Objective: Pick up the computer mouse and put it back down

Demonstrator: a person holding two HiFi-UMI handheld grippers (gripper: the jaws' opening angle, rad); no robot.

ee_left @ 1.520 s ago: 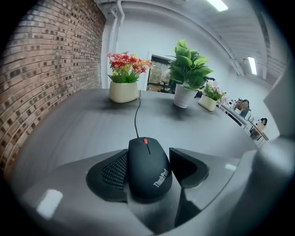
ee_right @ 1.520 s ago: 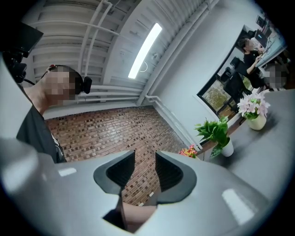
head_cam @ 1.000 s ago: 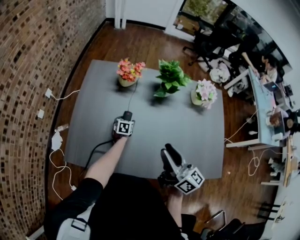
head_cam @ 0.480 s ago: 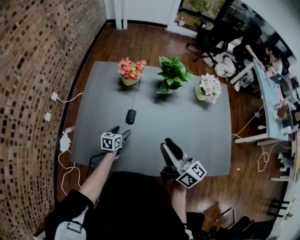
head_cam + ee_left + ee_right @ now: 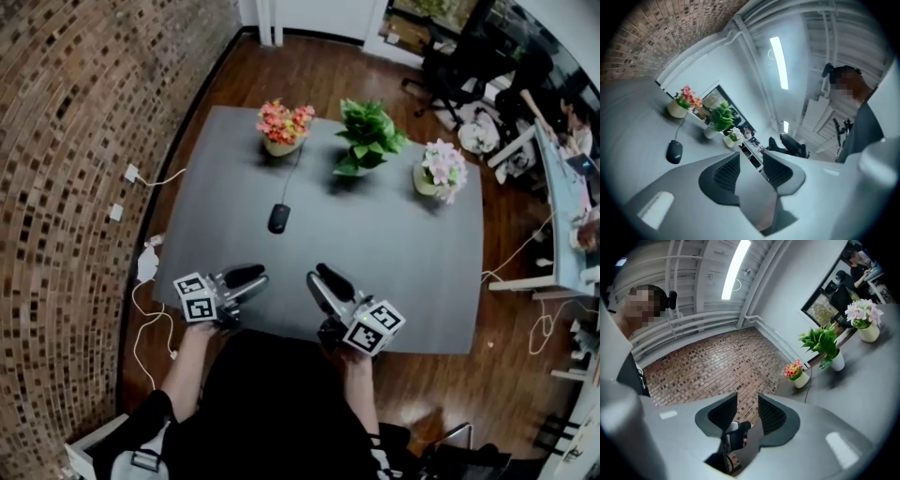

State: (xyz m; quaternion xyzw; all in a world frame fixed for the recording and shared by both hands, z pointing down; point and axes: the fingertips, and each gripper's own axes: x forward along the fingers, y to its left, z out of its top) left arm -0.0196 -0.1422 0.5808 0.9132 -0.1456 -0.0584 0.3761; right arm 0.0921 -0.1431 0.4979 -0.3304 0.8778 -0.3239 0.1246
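Note:
The black computer mouse (image 5: 278, 217) lies on the grey table (image 5: 412, 281), left of the middle; its cable runs back toward the flower pots. It also shows at the far left of the left gripper view, as the mouse (image 5: 674, 152). My left gripper (image 5: 249, 279) hovers over the table's front edge, well short of the mouse. Its jaws are closing with a gap still between the pads and nothing in it. My right gripper (image 5: 320, 276) hangs beside it, open and empty. Each gripper view shows bare pads on the left gripper (image 5: 751, 158) and the right gripper (image 5: 747, 403).
Three pots stand along the table's back edge: orange-pink flowers (image 5: 284, 127), a green plant (image 5: 368, 139) and pale pink flowers (image 5: 439, 171). A brick wall (image 5: 66, 187) runs along the left, with cables on the floor beside it. Desks and chairs stand at the far right.
The left gripper was at the mouse; it has let go, drawn back toward the person and risen. The mouse stays on the table. The right gripper has sunk slightly.

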